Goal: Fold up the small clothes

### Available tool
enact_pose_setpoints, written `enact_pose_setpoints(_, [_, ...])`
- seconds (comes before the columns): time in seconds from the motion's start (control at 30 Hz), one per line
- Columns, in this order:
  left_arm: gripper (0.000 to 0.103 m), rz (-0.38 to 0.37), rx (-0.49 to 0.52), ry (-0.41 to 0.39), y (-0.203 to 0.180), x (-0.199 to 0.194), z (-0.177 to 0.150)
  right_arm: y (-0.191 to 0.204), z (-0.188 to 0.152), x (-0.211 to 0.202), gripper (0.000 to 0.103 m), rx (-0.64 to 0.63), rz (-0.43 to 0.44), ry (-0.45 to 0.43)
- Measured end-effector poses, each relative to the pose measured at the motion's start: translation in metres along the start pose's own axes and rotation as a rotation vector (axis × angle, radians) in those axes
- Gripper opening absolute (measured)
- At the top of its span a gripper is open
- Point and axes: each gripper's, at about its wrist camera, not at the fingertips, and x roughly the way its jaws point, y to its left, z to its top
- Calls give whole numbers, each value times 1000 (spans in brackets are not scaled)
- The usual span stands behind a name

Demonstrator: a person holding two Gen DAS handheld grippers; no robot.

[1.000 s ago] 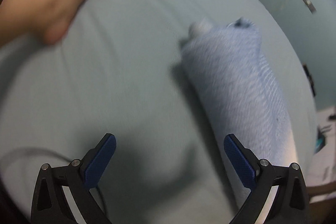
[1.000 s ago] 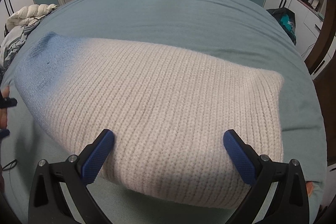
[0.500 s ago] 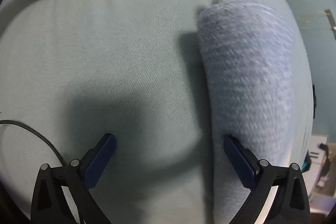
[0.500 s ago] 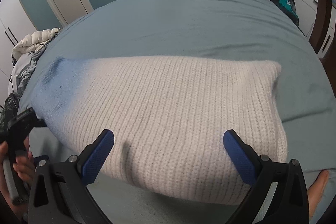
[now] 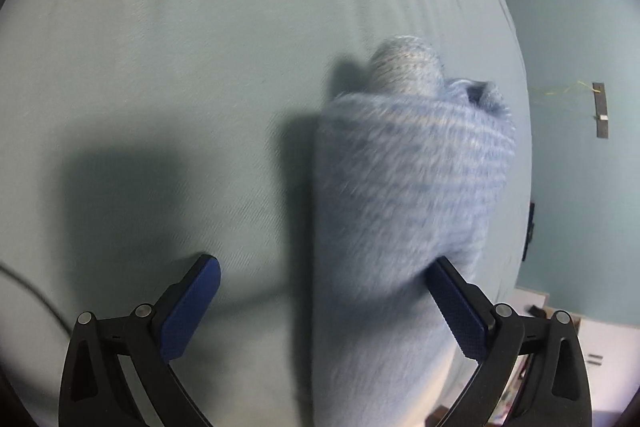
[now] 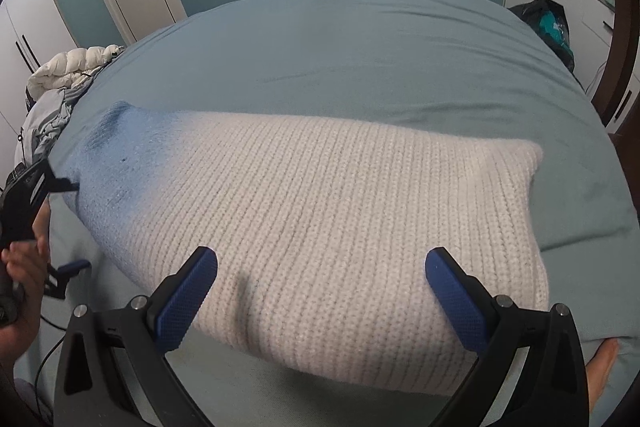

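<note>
A chunky ribbed knit sweater, cream fading to fuzzy pale blue at one end, lies folded into a plump oblong on the smooth teal bedsheet. Its long axis runs left to right across the bed, blue end toward the left gripper. That gripper's blue-padded jaws gape wide, one pad against the wool, gripping nothing. The right gripper hangs just as wide and empty over the cream half.
</note>
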Motion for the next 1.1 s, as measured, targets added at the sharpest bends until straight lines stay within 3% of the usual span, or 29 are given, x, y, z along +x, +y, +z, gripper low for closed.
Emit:
enact_pose_setpoints(0.17, [103,-6,65,13,-34,20,5,-10,2,-5,102,27,-30,-26])
enact_pose_setpoints(0.23, [70,-62,137,20,-46,20,2,-15,2,-1,102,36,-88,-13])
enact_pose_setpoints(0.27, [66,-46,177,16,-54,18,4,-20,2,4,102,45,-116,8])
enact_pose_setpoints(0.33, [47,-55,212,16,-61,16,6,-25,2,8,102,59,-113,23])
enact_pose_setpoints(0.43, [38,-132,242,28,-61,-2,13,-21,1,10,102,32,-121,23])
enact_pose_setpoints(0.63, [33,-230,387,-11,-102,-59,10,-3,-2,11,102,-28,-114,48])
enact_pose_setpoints(0.73, [33,-252,467,-85,-125,-96,12,0,1,12,102,17,-33,87])
enact_pose_setpoints(0.8, [33,-254,556,-183,-133,-126,-2,8,0,16,102,20,28,123])
enact_pose_setpoints(0.87, [33,-244,657,-258,-140,-144,-21,22,-3,24,102,-26,34,165])
enact_pose_setpoints(0.97, [33,-240,867,-351,-152,-147,-68,29,-7,28,102,-72,-16,177])
enact_pose_setpoints(1.1, [34,-260,1071,-436,-169,-163,-104,17,-5,20,102,-59,52,178])
